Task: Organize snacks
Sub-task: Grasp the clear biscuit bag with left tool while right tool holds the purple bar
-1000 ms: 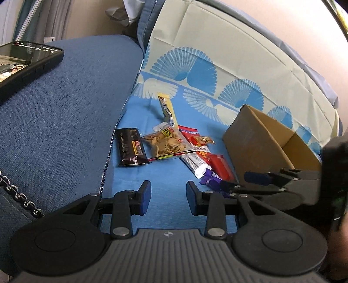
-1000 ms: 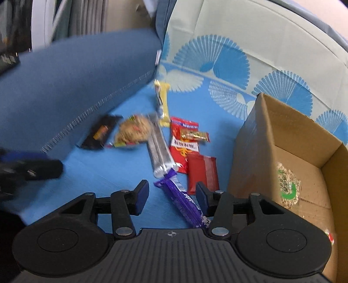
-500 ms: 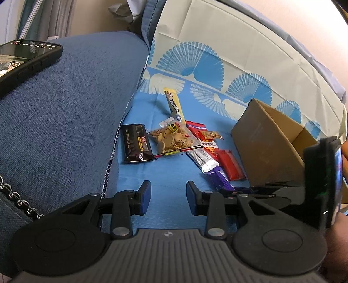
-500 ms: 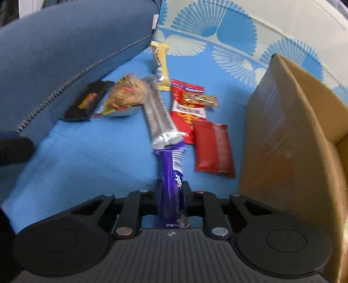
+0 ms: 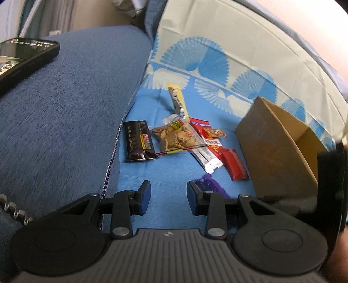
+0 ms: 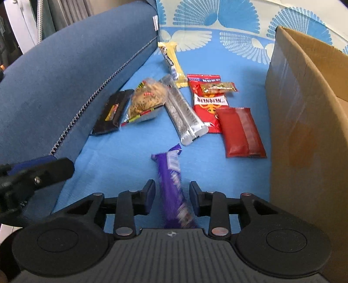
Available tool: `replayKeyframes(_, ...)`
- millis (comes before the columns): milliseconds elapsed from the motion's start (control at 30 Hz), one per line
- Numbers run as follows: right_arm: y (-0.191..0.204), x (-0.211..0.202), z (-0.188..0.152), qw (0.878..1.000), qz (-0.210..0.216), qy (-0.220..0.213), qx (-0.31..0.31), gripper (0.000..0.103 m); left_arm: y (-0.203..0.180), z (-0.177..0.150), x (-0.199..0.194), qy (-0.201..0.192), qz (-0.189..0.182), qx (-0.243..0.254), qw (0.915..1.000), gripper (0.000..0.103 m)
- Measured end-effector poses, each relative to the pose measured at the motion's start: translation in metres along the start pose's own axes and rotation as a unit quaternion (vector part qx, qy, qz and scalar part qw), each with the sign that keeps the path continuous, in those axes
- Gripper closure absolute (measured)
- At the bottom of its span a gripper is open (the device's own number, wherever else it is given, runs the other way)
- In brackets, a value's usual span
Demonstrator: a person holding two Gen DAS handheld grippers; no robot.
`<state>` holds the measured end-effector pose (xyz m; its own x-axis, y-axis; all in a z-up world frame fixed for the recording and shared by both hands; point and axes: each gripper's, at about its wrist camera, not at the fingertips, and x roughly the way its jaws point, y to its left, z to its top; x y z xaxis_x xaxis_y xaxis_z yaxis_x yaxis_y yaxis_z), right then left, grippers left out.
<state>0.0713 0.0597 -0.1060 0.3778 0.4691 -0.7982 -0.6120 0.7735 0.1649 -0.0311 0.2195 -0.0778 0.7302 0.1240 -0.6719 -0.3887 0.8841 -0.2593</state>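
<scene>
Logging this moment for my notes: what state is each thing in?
Right gripper: open, fingers either side of the purple bar.
Left gripper: open, holding nothing.
Purple bar: wrapped, not clamped.
Cardboard box: open-topped.
Phone: screen lit.
Cracker bag: sealed, lying flat.

On my left-wrist feed I see a black phone lying screen-up on the dark blue sofa cushion, well apart from the blue cloth with its pale fan-pattern border — that cloth covers the seat. A metal zipper runs along the cushion's edge, and grey curtains hang behind it.
</scene>
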Motion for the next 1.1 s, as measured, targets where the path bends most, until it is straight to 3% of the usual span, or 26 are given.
replayKeyframes(33, 0.000, 0.002, -0.001, 1.000, 0.001, 0.004, 0.002, 0.077, 0.000, 0.006, 0.005, 0.009, 0.001, -0.016, 0.9998, 0.057)
replayKeyframes(100, 0.000, 0.003, -0.002, 1.000, 0.001, 0.005, 0.001, 0.083, -0.003, 0.016, 0.013, 0.019, 0.002, -0.032, 0.9993, 0.052)
replayKeyframes(367, -0.001, 0.002, -0.001, 1.000, 0.006, 0.010, 0.006, 0.083, -0.033, 0.073, 0.052, 0.013, 0.009, -0.052, 0.9985, 0.016)
replayKeyframes(467, -0.002, 0.004, 0.000, 1.000, 0.007, 0.016, 0.009, 0.083, -0.041, 0.091, 0.079, 0.030, 0.034, -0.048, 0.9978, 0.013)
replayKeyframes(533, -0.001, 0.005, 0.001, 1.000, 0.008, 0.020, 0.003, 0.083, -0.046, 0.098, 0.102, 0.063, 0.052, -0.033, 0.9961, 0.005)
replayKeyframes(667, -0.003, 0.005, 0.002, 1.000, 0.014, 0.022, 0.004, 0.082, -0.053, 0.098, 0.129, 0.081, 0.083, 0.003, 0.9933, 0.005)
replayKeyframes(700, -0.003, 0.005, 0.002, 1.000, 0.016, 0.023, 0.003, 0.082, -0.054, 0.096, 0.133, 0.085, 0.084, 0.008, 0.9928, 0.010)
replayKeyframes(767, -0.004, 0.005, 0.002, 1.000, 0.017, 0.023, 0.002, 0.082, -0.055, 0.091, 0.138, 0.096, 0.084, 0.025, 0.9916, 0.047)
replayKeyframes(800, -0.004, 0.004, 0.001, 1.000, 0.017, 0.023, 0.002, 0.082, -0.055, 0.090, 0.139, 0.098, 0.090, 0.035, 0.9905, 0.048)
replayKeyframes(867, -0.004, 0.005, 0.002, 1.000, 0.017, 0.023, -0.001, 0.082, -0.056, 0.086, 0.132, 0.085, 0.085, 0.046, 0.9917, 0.060)
replayKeyframes(1100, -0.001, 0.002, 0.001, 1.000, 0.022, 0.016, -0.004, 0.085, -0.056, 0.077, 0.079, 0.056, 0.043, 0.052, 0.9962, 0.070)
